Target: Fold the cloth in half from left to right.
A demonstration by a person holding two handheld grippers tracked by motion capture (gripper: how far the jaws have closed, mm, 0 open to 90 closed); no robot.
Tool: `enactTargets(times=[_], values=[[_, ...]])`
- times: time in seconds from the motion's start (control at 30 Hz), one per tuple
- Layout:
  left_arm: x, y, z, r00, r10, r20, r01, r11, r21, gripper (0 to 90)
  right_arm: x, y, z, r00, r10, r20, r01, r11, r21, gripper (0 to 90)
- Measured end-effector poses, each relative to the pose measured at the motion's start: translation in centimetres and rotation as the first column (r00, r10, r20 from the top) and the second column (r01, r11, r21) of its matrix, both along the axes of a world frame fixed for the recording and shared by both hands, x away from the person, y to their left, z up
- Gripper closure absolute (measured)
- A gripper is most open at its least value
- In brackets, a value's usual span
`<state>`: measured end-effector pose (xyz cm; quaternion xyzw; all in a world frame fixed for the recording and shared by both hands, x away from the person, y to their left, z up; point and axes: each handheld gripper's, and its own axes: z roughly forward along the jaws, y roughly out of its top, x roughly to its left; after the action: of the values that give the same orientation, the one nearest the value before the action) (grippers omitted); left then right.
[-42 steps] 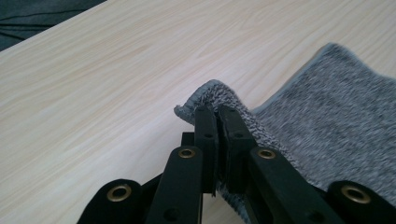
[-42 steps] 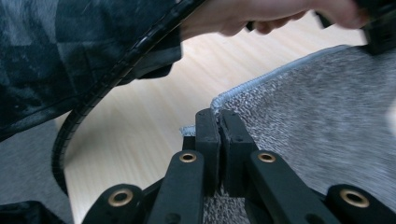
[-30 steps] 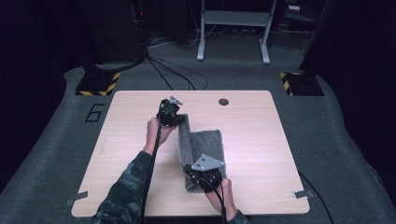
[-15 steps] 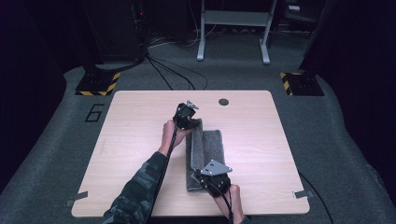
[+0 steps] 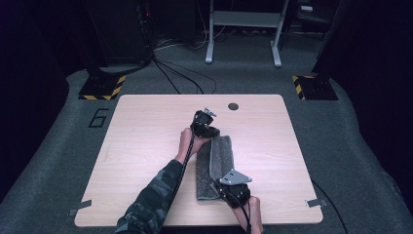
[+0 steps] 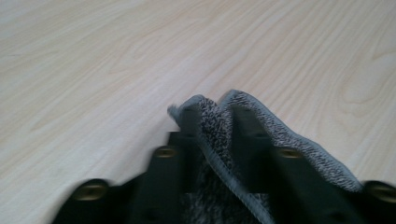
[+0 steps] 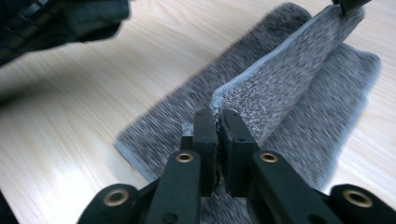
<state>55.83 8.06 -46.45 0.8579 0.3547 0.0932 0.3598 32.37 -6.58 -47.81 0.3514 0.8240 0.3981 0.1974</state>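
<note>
A grey towel [image 5: 204, 180] lies lengthwise on the wooden table [image 5: 146, 146], its left long edge folded over toward the right. My left gripper [image 5: 213, 134] is at the towel's far end. Its jaws have just been opening; in the left gripper view they [image 6: 212, 112] stand apart with the hemmed towel edge [image 6: 215, 135] loose between them. My right gripper [image 5: 217, 184] is at the near end. It [image 7: 217, 126] is shut on the towel's near corner [image 7: 233, 95], which is lifted off the layer below.
A small dark round cap [image 5: 233, 106] sits in the table near its far edge. The left forearm in a camouflage sleeve [image 5: 156, 195] crosses the table's near left. Bare wood lies left and right of the towel. Cables and stand feet lie on the floor beyond.
Both grippers moved rightward and down, carrying the towel's edge over so the towel became narrower. The left gripper's jaws have parted.
</note>
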Motion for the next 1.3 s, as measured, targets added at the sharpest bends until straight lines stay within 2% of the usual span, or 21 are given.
enactTargets(times=[0.03, 0.07, 0.13, 0.2, 0.27, 0.43, 0.53, 0.6, 0.7, 0.77, 0.9, 0.97, 1.03, 1.17, 1.3], values=[[-0.1, 0.0, 0.1, 1.0000, -0.002, -0.006, 0.002, 1.0000, -0.001, 53.9, -0.1, -0.2, -0.1, 0.9998, -0.017, -0.012, 0.017, 1.000, -0.004, 80.2], [-0.2, 0.1, 0.1, 1.0000, 0.003, -0.003, -0.004, 0.9997, -0.022, 46.8, -0.2, -0.5, -0.2, 0.9995, -0.027, -0.017, 0.026, 1.000, -0.008, 79.1], [-0.5, 0.6, 0.5, 0.9999, 0.015, 0.001, -0.015, 0.9994, -0.031, 36.1, -0.3, -1.2, -0.3, 0.9987, -0.040, -0.030, 0.040, 0.999, -0.012, 73.1], [-1.0, 1.3, 0.9, 0.9997, 0.024, 0.009, -0.024, 0.9983, -0.053, 31.1, -0.5, -2.0, -0.3, 0.9975, -0.055, -0.045, 0.054, 0.998, -0.013, 68.7], [-1.6, 1.9, 1.1, 0.9995, 0.028, 0.014, -0.028, 0.9983, -0.051, 28.2, -0.5, -2.7, -0.2, 0.9962, -0.076, -0.044, 0.075, 0.997, -0.012, 60.7], [-3.3, 3.3, 1.1, 0.9991, 0.037, 0.020, -0.036, 0.9991, -0.023, 25.3, -0.1, -3.9, 0.6, 0.9932, -0.107, -0.045, 0.108, 0.994, 0.022, 45.8], [-4.4, 4.2, 1.0, 0.9993, 0.030, 0.021, -0.030, 0.9995, -0.003, 24.7, 0.5, -4.2, 0.9, 0.9918, -0.118, -0.049, 0.120, 0.992, 0.039, 41.1], [-5.4, 4.7, 0.7, 0.9995, 0.028, 0.015, -0.028, 0.9996, 0.001, 24.2, 1.1, -4.2, 0.8, 0.9924, -0.112, -0.051, 0.114, 0.993, 0.030, 38.5], [-6.9, 5.1, 0.0, 0.9997, 0.020, 0.017, -0.020, 0.9996, 0.018, 23.7, 2.0, -3.9, 0.4, 0.9930, -0.091, -0.075, 0.092, 0.996, 0.008, 32.9], [-7.9, 5.3, -0.5, 0.9998, 0.013, 0.011, -0.014, 0.9998, 0.015, 23.6, 2.6, -3.8, -0.1, 0.9918, -0.082, -0.098, 0.082, 0.997, -0.009, 30.1], [-10.2, 5.3, -1.7, 1.0000, -0.004, -0.002, 0.004, 0.9995, 0.030, 22.3, 3.6, -3.9, -1.4, 0.9899, -0.092, -0.108, 0.087, 0.995, -0.054, 24.5], [-11.4, 5.2, -2.2, 0.9999, -0.016, -0.006, 0.016, 0.9992, 0.037, 21.6, 4.0, -4.1, -2.0, 0.9856, -0.103, -0.134, 0.096, 0.994, -0.054, 21.5], [-12.5, 5.2, -2.6, 0.9990, -0.042, -0.011, 0.043, 0.9975, 0.057, 19.9, 4.2, -4.2, -2.6, 0.9825, -0.122, -0.141, 0.116, 0.992, -0.052, 18.8], [-14.4, 5.0, -3.3, 0.9980, -0.064, 0.000, 0.064, 0.9951, 0.075, 18.0, 4.4, -4.4, -3.3, 0.9823, -0.116, -0.147, 0.106, 0.992, -0.073, 16.6], [-15.6, 4.9, -4.2, 0.9977, -0.066, 0.017, 0.064, 0.9892, 0.132, 17.6, 4.3, -4.4, -3.7, 0.9805, -0.121, -0.155, 0.109, 0.991, -0.081, 16.9]])
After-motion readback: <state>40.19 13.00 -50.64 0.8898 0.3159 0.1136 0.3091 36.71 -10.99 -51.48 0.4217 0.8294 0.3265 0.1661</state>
